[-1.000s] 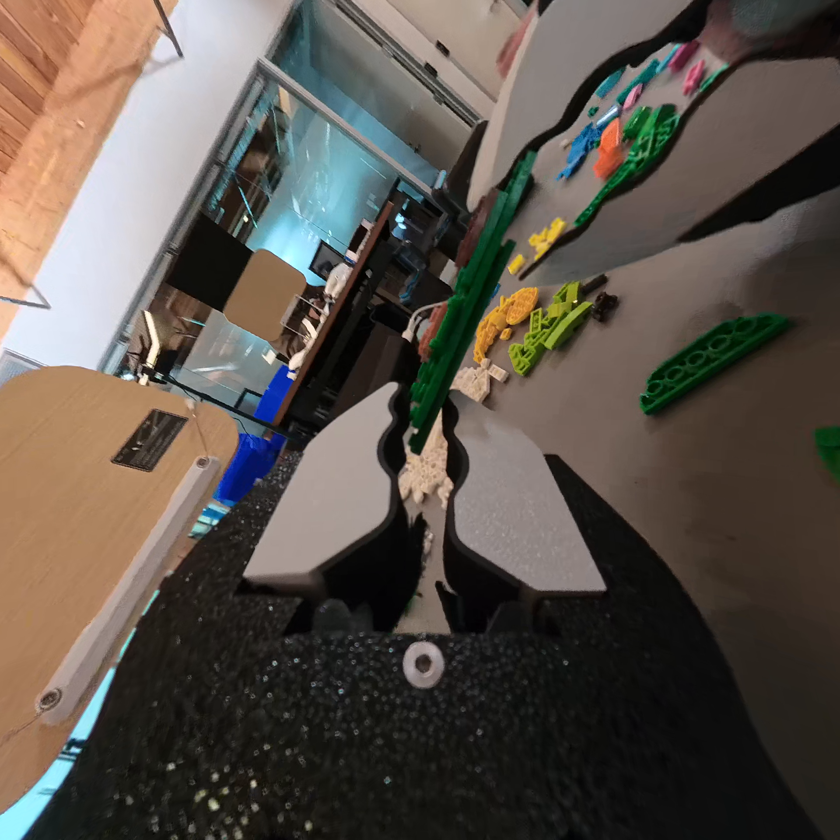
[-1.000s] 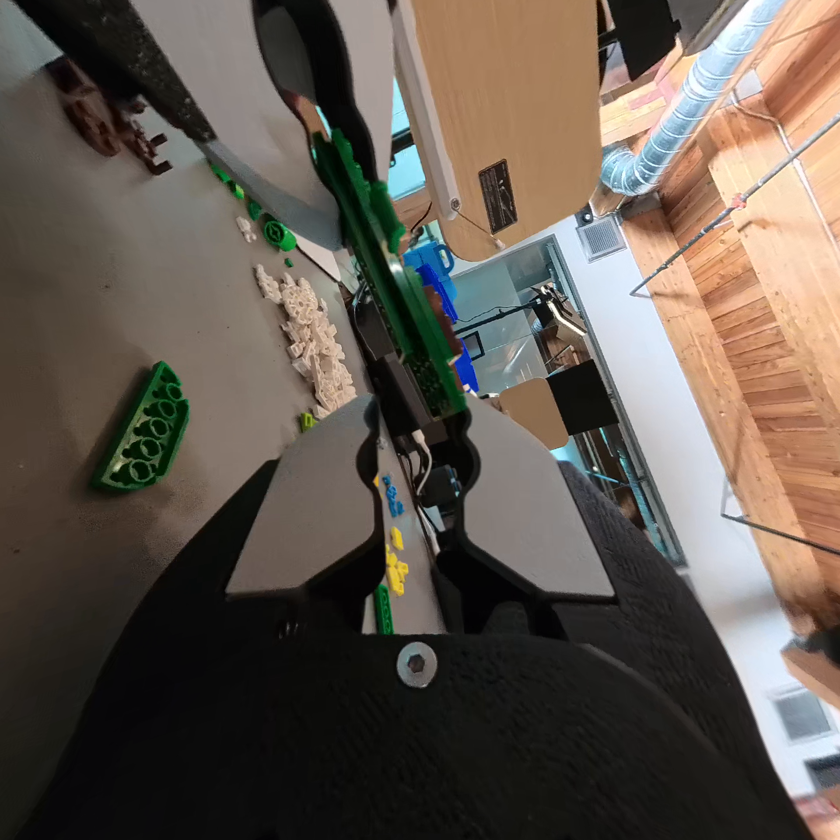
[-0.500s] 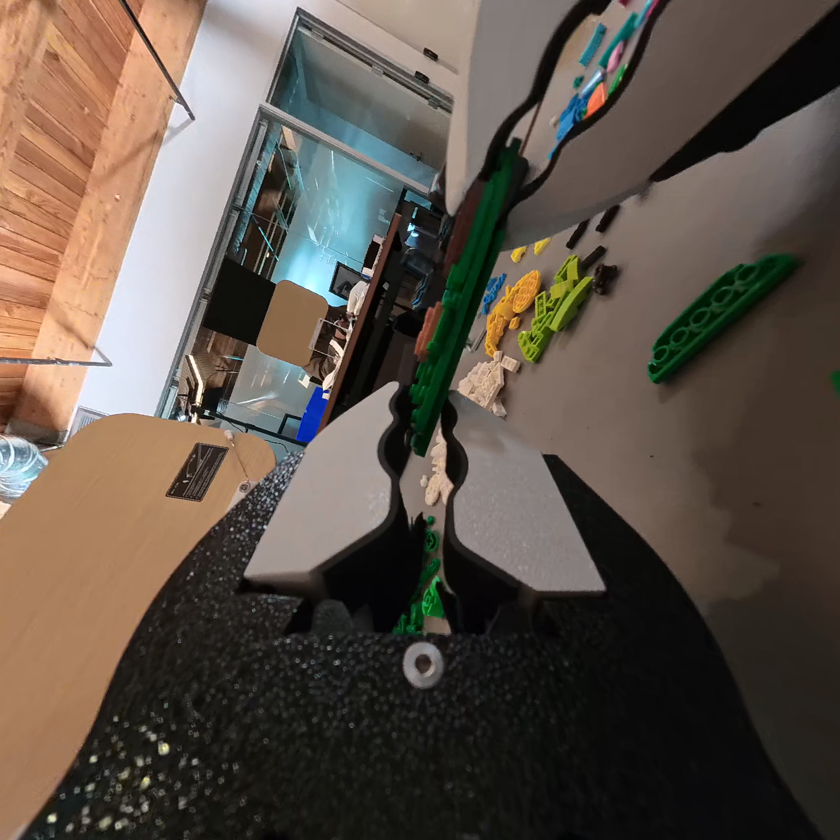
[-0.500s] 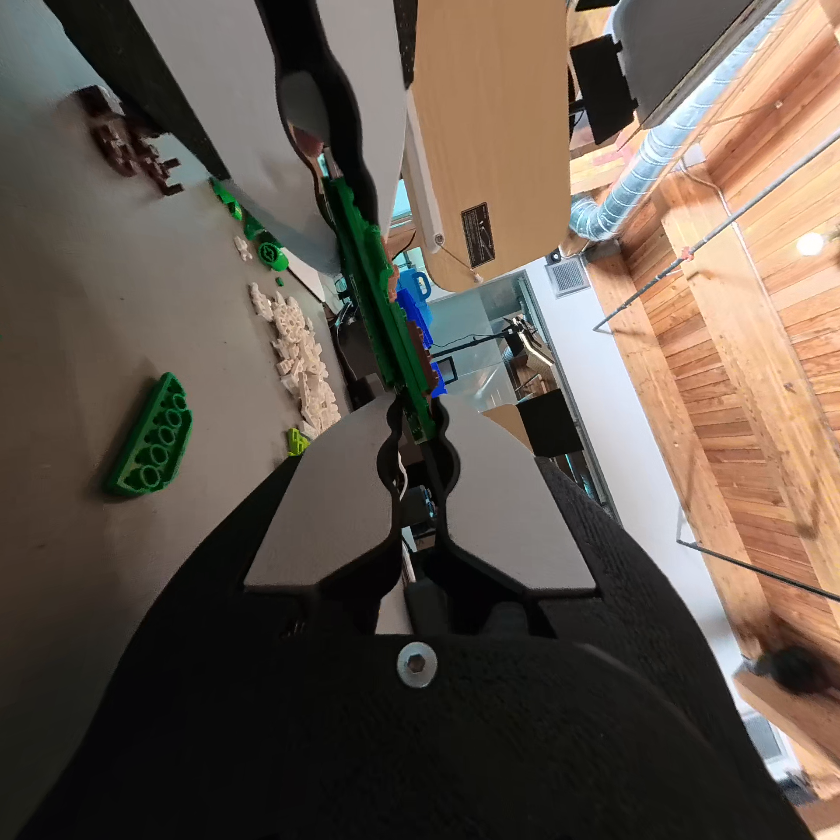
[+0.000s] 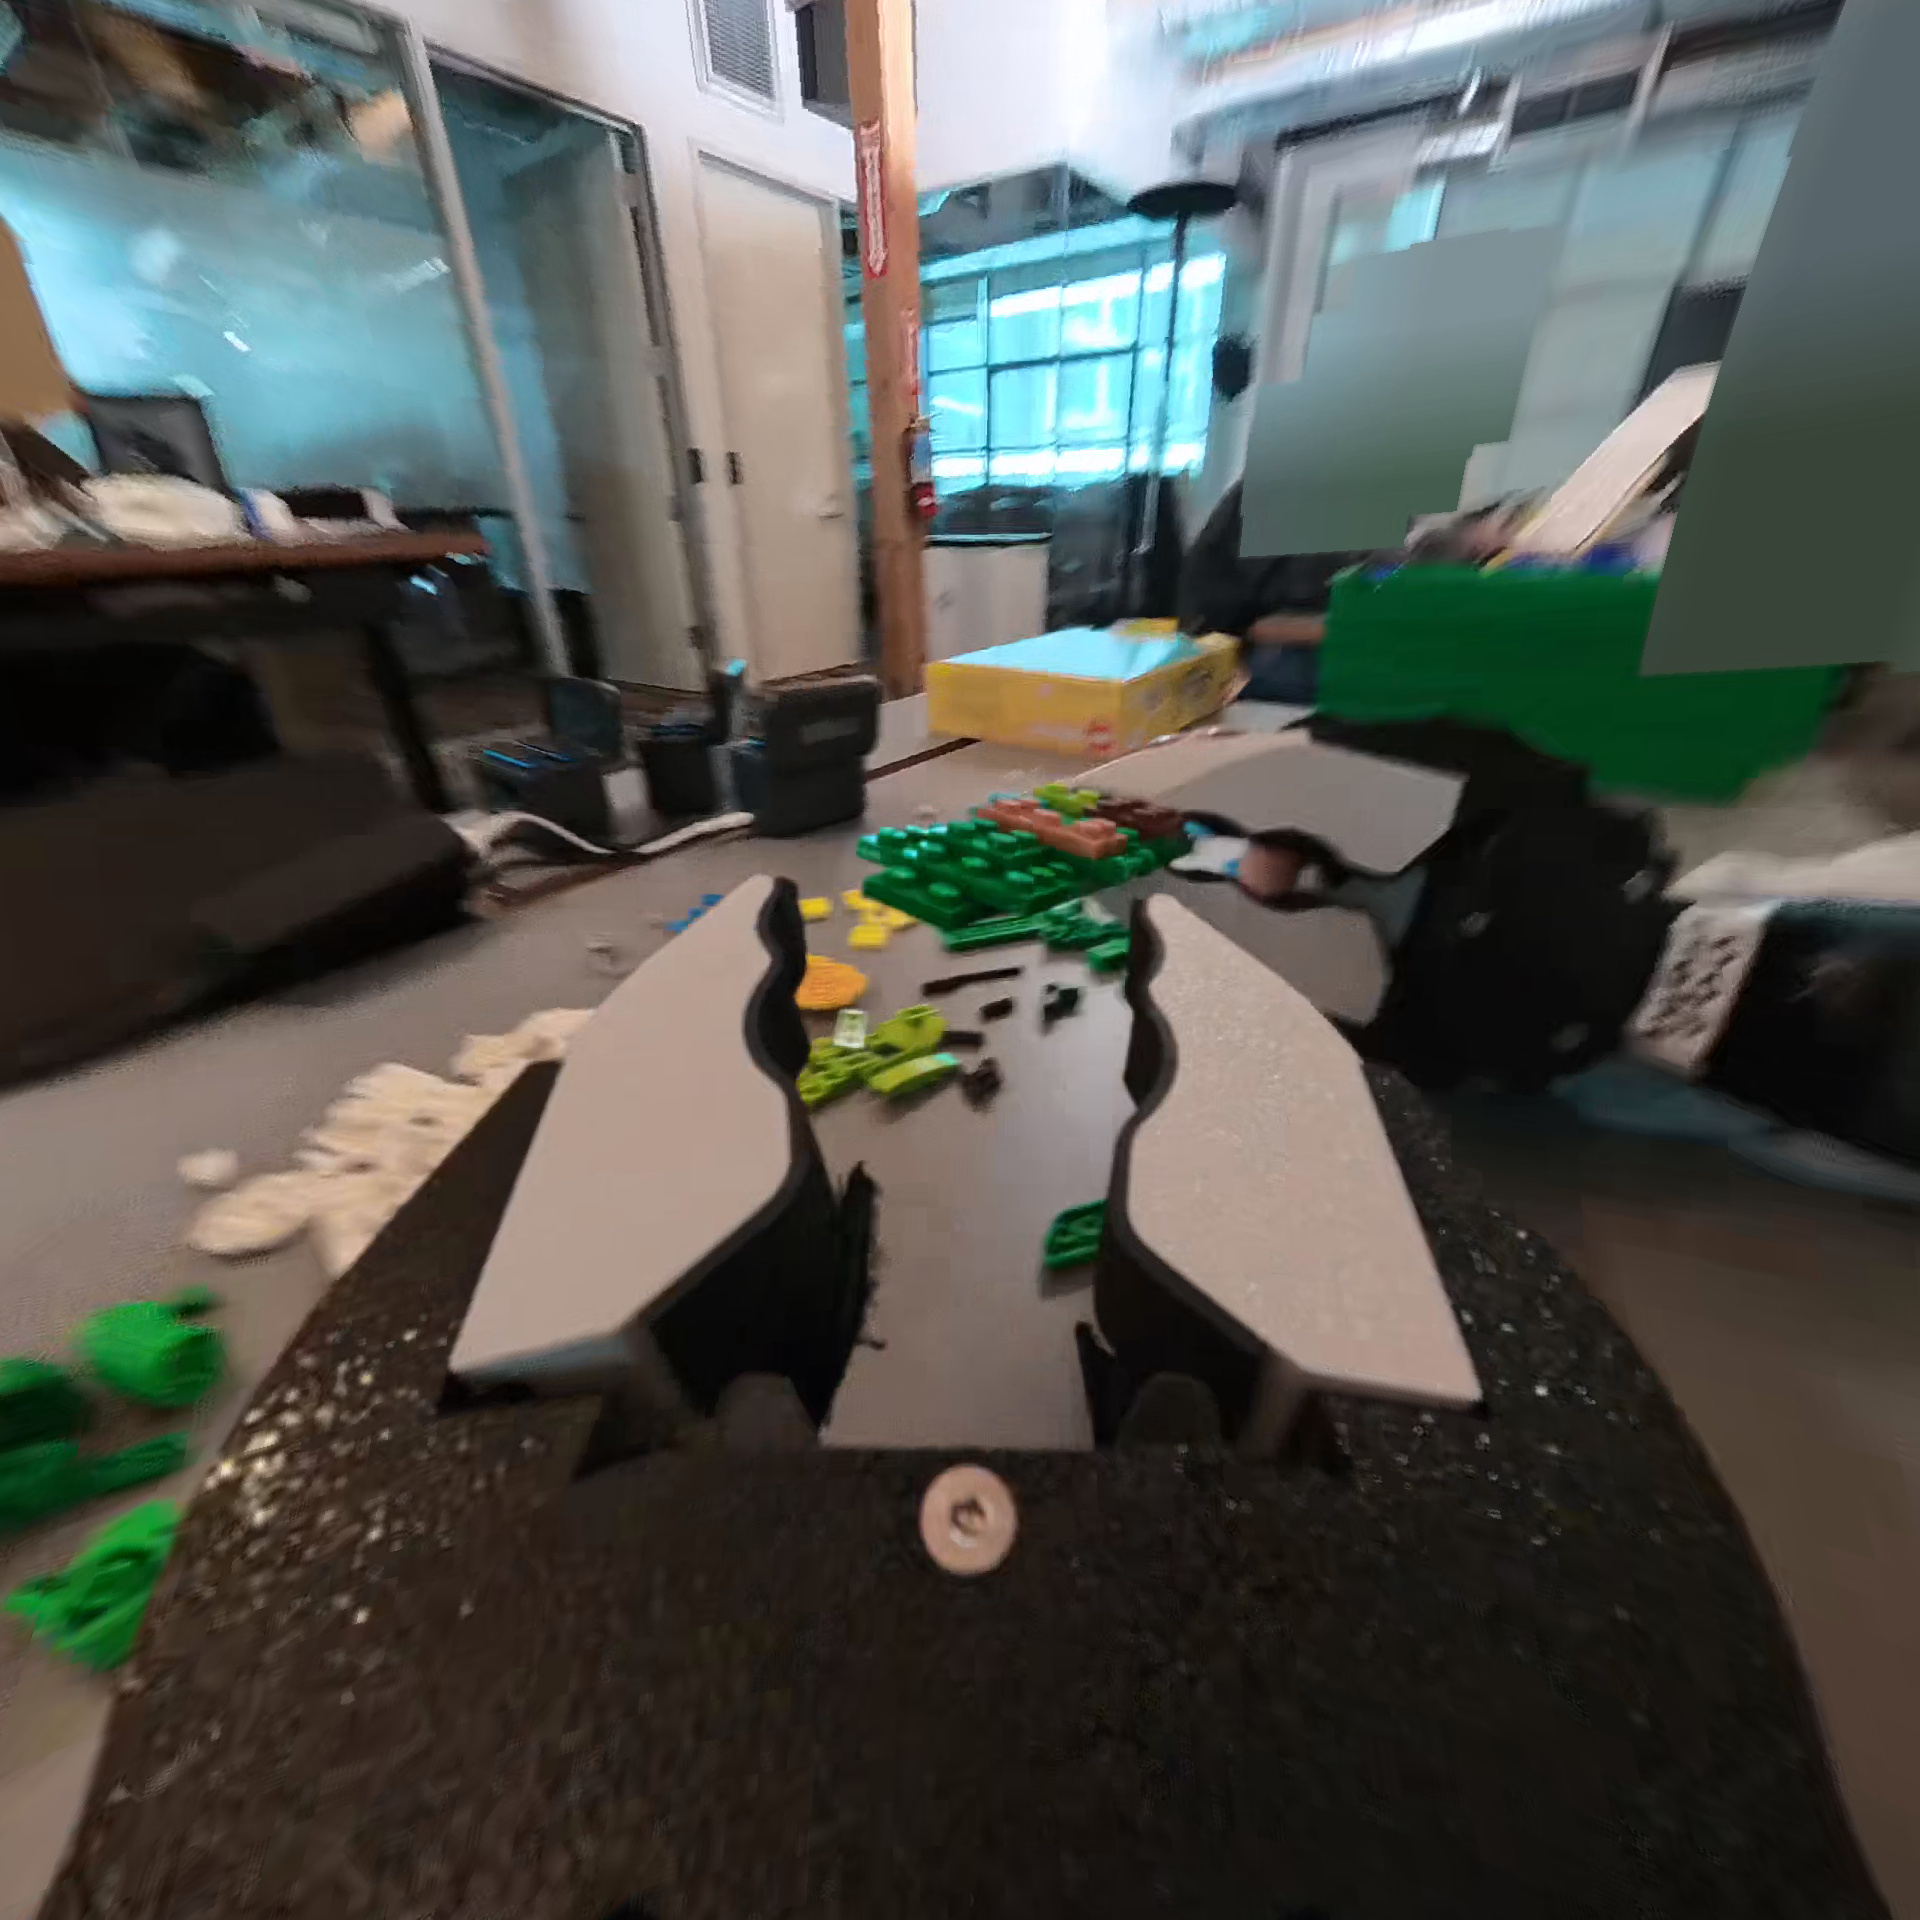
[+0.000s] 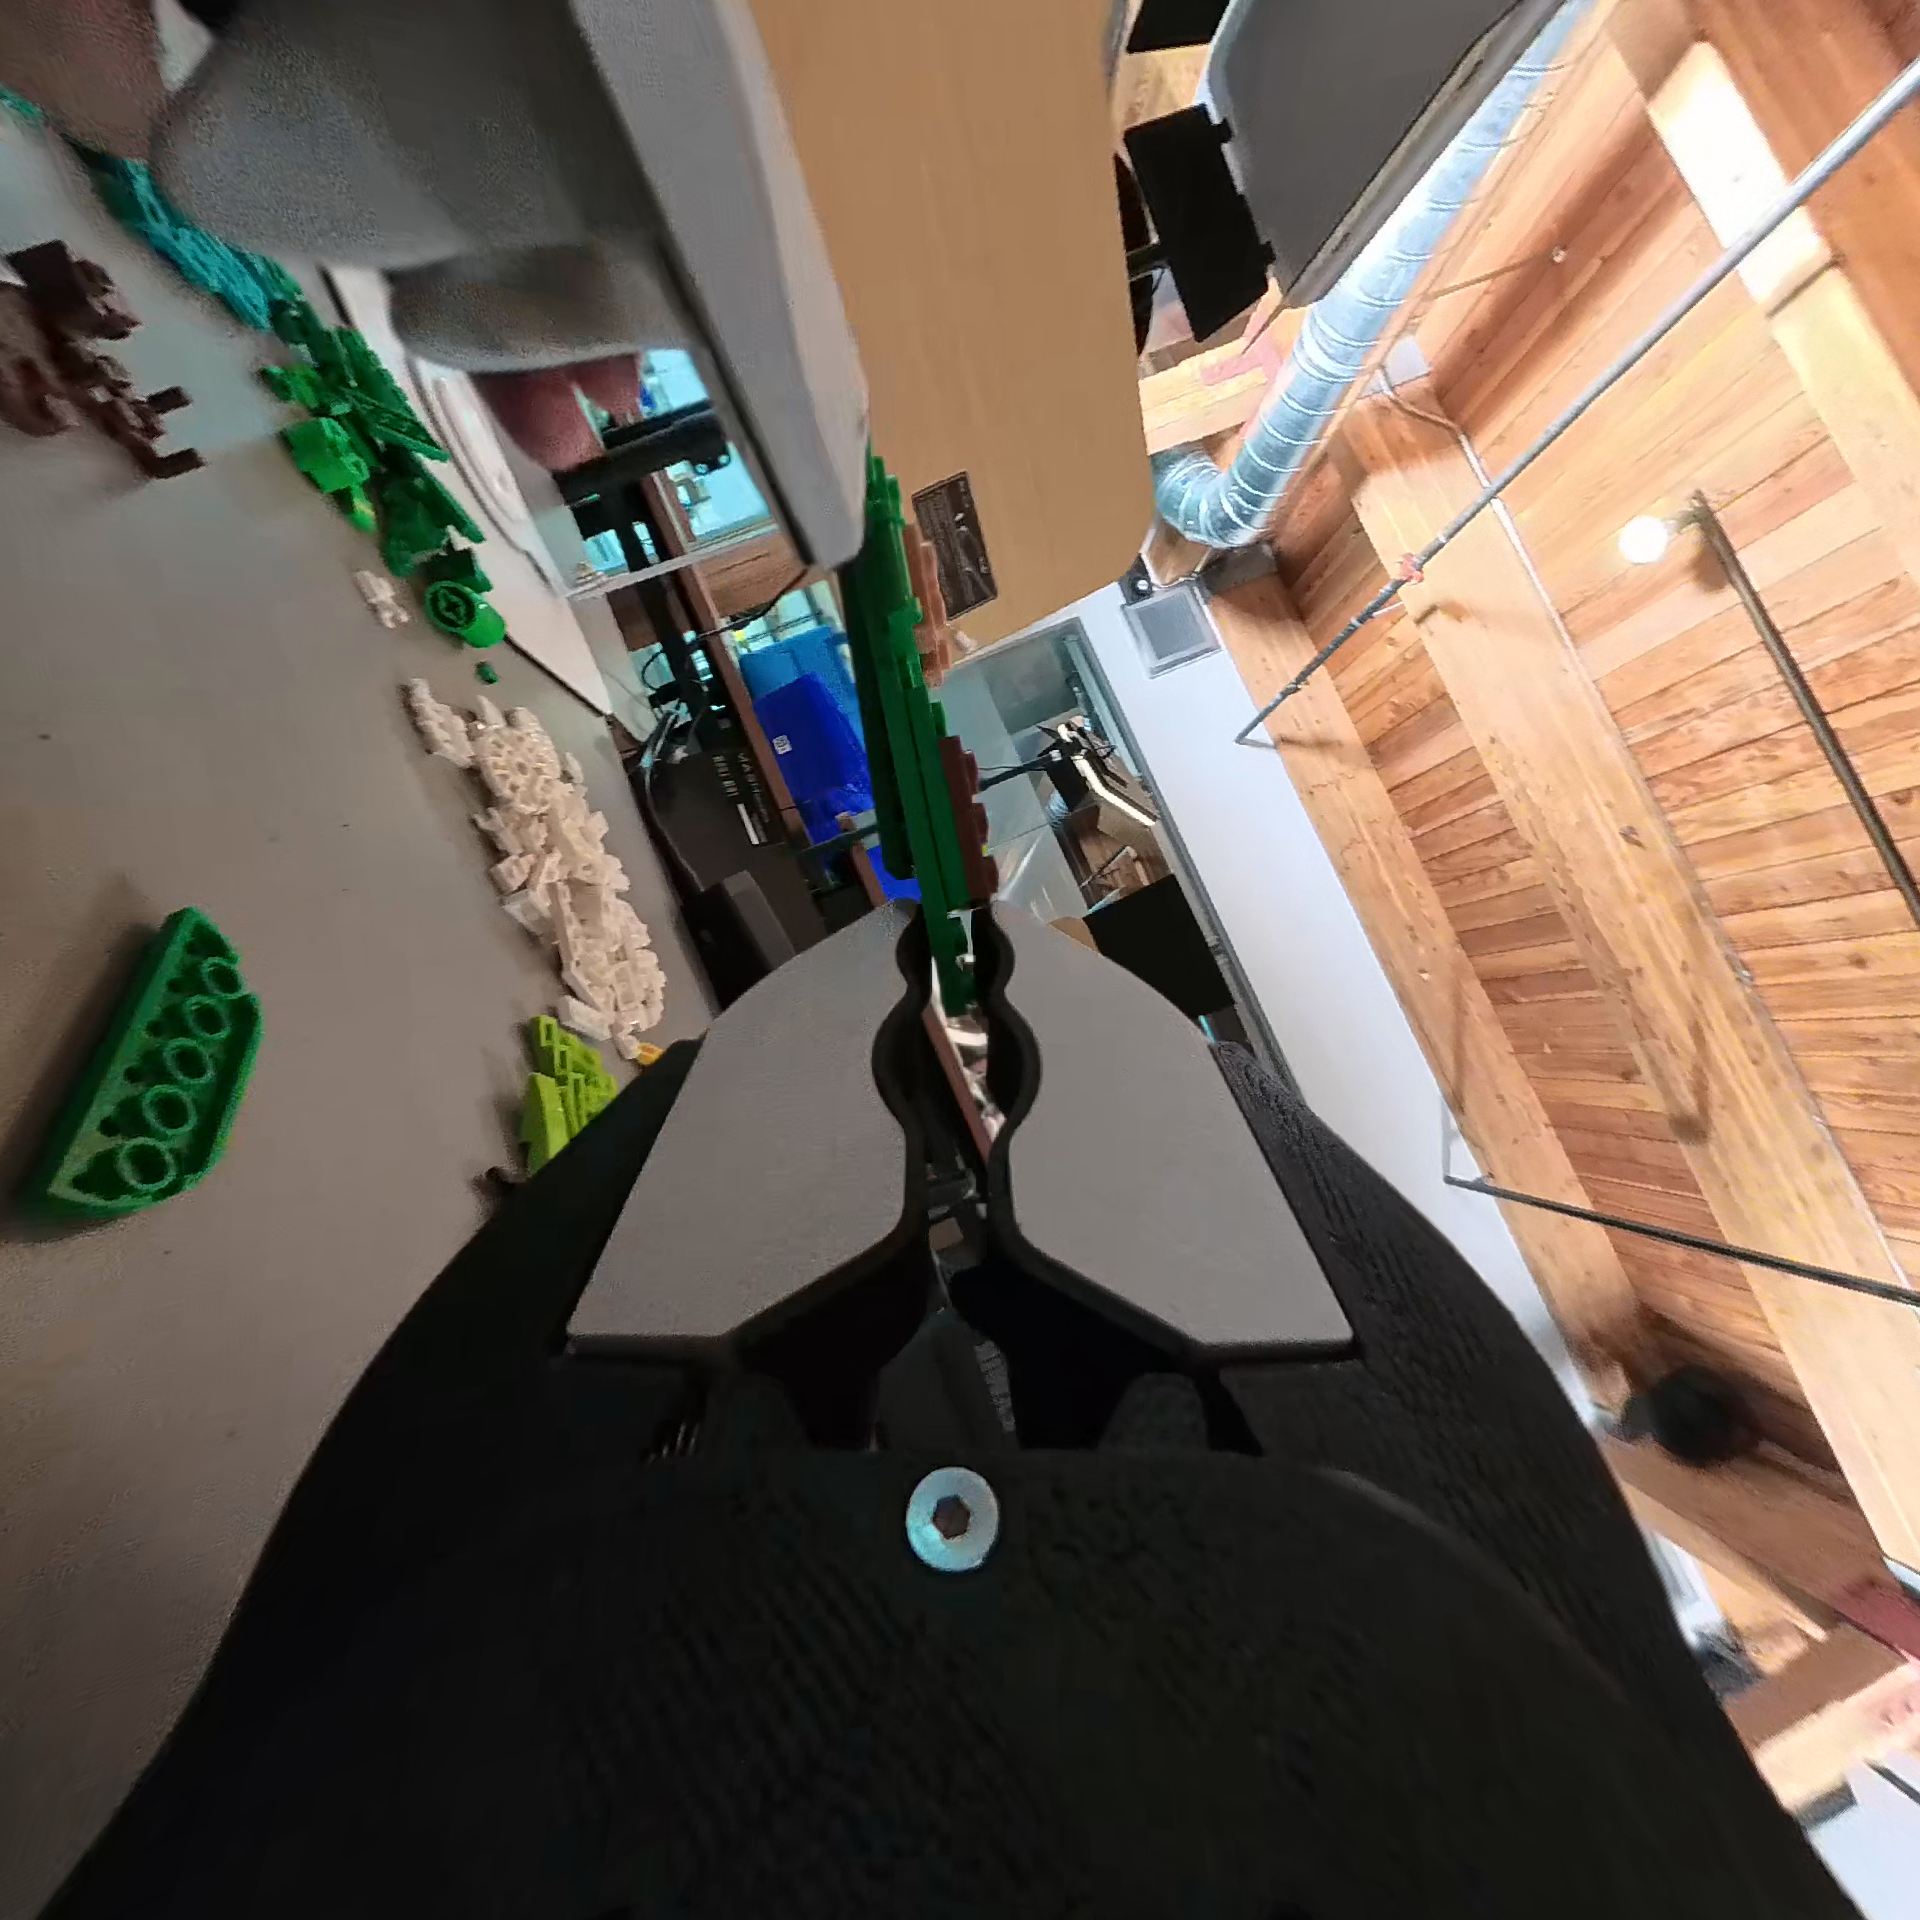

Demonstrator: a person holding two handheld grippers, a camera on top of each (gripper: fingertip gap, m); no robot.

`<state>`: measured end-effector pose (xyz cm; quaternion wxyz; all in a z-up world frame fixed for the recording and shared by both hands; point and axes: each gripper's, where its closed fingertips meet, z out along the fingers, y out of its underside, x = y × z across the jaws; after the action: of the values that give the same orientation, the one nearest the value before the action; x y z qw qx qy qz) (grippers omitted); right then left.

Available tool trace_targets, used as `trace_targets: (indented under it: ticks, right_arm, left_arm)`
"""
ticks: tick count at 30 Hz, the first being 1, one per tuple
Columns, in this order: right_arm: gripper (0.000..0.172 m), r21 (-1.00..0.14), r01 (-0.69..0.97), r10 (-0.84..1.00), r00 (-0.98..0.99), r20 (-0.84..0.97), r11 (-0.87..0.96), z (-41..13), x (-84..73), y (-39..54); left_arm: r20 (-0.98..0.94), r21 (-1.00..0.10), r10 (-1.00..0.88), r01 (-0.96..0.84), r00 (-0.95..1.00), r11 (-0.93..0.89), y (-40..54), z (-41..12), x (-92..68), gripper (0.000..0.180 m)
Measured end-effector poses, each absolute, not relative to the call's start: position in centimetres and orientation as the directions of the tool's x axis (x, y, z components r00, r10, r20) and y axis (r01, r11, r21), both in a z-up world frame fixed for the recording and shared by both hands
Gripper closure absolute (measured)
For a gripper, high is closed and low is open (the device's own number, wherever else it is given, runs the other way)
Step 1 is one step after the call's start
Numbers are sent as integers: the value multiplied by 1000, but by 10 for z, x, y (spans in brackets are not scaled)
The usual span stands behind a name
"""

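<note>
Two grippers: the right gripper point(image 6: 951, 940) is pinching a green plate point(image 6: 904, 769) edge; the left gripper point(image 5: 961, 930) is hanging spread, bare, over lime pieces point(image 5: 878, 1055) on the table point(image 5: 1039, 1164).

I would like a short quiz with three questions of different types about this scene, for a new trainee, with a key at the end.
1. True or false: the left gripper is open with nothing between its fingers.
2. Multiple choice: the right gripper is shut on
A) a white brick pile
B) a green brick plate assembly
C) a yellow box
3. Fill in: the curved brick lying alone on the grey table is ____ in colour.

Key: 1 true; 2 B; 3 green.
</note>
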<state>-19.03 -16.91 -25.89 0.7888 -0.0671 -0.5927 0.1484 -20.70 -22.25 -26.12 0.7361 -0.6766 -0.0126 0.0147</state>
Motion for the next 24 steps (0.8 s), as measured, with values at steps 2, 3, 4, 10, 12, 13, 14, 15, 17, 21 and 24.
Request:
trace_targets:
  ticks: [2, 3, 4, 10, 12, 13, 14, 15, 17, 21, 24]
  right_arm:
    - [166, -246, -156, 283, 287, 915, 956, -255, -188, -170]
    - [166, -216, -157, 255, 306, 917, 964, -253, -187, -172]
    - [166, -184, -158, 226, 321, 920, 970, -252, -185, -176]
    - [166, 38, -136, 20, 401, 916, 990, -251, -181, -200]
    - [166, 98, -156, -26, 407, 913, 983, -254, -178, -210]
    - [166, 117, -163, -41, 407, 912, 980, -256, -177, -214]
    - [166, 117, -165, -42, 400, 916, 979, -258, -178, -216]
    - [166, 107, -173, -32, 389, 921, 979, -259, -178, -216]
    - [167, 71, -198, 2, 346, 938, 978, -265, -181, -215]
    - [166, 43, -214, 23, 296, 955, 976, -274, -184, -214]
    - [158, 14, -227, 42, 241, 970, 974, -281, -185, -213]
  left_arm:
    - [158, -983, -36, 161, 987, 91, -222, -259, -205, 112]
    - [233, -968, -67, 238, 970, 82, -221, -259, -203, 110]
    - [301, -949, -106, 309, 948, 67, -219, -259, -199, 108]
    - [657, -739, -291, 670, 695, -69, -206, -263, -161, 109]
    - [678, -714, -292, 699, 675, -43, -205, -263, -158, 131]
    - [680, -712, -275, 702, 679, -29, -205, -265, -160, 142]
    - [677, -713, -273, 701, 683, -15, -207, -265, -162, 147]
    - [678, -713, -261, 701, 687, -6, -208, -266, -165, 151]
    - [668, -732, -227, 681, 709, -27, -208, -271, -171, 155]
    - [655, -752, -191, 656, 731, -68, -207, -279, -175, 155]
    - [641, -765, -190, 640, 744, -78, -207, -281, -176, 158]
